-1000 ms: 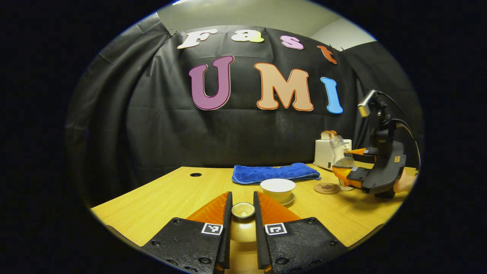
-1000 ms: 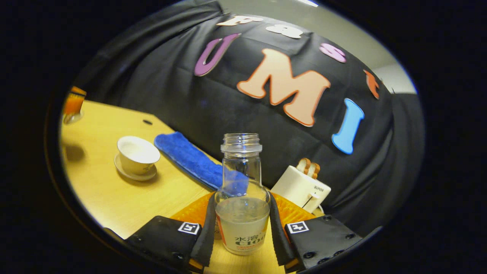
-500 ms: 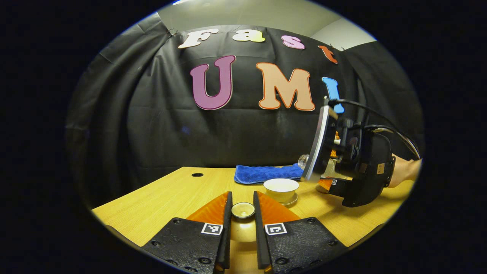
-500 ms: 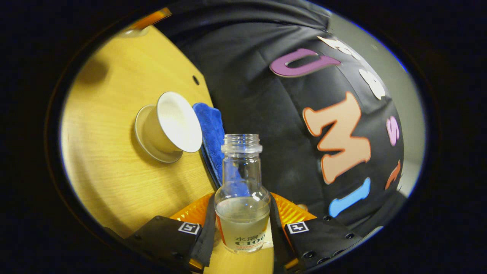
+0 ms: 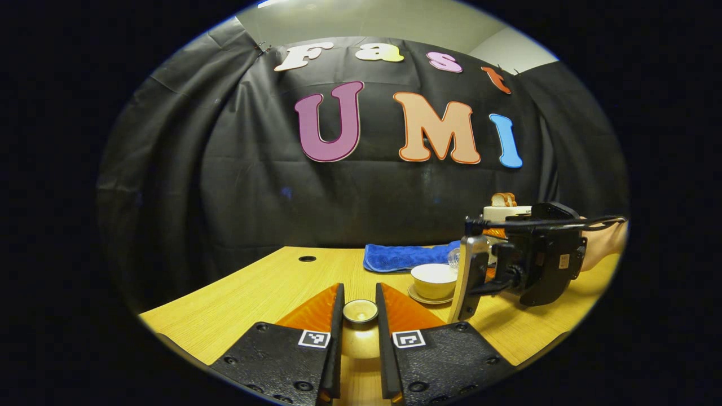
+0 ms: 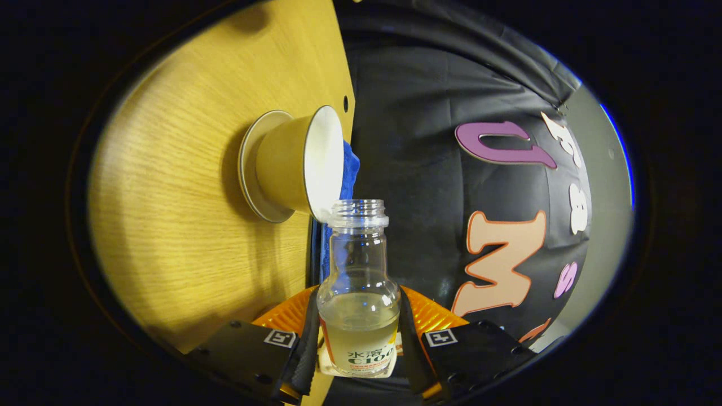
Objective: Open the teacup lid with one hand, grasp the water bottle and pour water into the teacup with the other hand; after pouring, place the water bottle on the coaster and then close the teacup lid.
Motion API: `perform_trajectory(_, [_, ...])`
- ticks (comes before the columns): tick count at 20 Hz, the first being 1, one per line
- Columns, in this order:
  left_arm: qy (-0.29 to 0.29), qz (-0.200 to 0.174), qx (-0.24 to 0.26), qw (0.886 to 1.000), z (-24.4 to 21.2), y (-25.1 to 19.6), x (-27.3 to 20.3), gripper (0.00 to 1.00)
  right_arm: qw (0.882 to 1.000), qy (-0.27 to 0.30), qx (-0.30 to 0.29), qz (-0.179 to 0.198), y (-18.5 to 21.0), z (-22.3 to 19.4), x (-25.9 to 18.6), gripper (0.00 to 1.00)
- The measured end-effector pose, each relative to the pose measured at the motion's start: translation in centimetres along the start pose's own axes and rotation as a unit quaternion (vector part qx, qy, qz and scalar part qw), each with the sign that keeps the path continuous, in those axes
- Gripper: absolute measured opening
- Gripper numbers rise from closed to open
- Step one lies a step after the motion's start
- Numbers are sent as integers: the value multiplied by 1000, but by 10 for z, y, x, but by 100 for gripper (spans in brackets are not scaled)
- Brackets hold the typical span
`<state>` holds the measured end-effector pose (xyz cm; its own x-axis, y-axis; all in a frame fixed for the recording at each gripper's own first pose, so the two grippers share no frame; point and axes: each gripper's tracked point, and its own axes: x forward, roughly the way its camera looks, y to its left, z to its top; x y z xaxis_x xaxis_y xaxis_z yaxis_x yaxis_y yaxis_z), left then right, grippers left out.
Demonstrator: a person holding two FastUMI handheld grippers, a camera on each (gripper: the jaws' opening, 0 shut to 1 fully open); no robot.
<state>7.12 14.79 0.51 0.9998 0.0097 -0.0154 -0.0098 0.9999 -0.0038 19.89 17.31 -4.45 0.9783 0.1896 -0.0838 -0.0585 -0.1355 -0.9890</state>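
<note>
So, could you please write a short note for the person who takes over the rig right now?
Left tongs: shut on the lid, held above the table.
Right tongs: shut on the bottle, tipped over sideways, its open mouth at the rim of the cup.
The cup stands uncovered on its saucer, in front of the blue cloth.
Done: lid off, bottle grasped and brought to the cup.
Water in the bottle is low; I cannot tell if any has gone into the cup.
Left: finish pouring, set the bottle on the coaster, put the lid back.
</note>
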Motion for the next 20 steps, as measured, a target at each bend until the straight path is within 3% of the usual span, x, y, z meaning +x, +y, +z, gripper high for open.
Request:
perform_trajectory(11, [1, 0, -1, 1000, -1, 1, 0, 25, 994, -23, -102, -13, 0, 9, -5, 67])
perform_trajectory(20, [1, 0, -1, 1000, -3, 1, -1, 25, 981, -38, -187, -38, -16, 14, -4, 67])
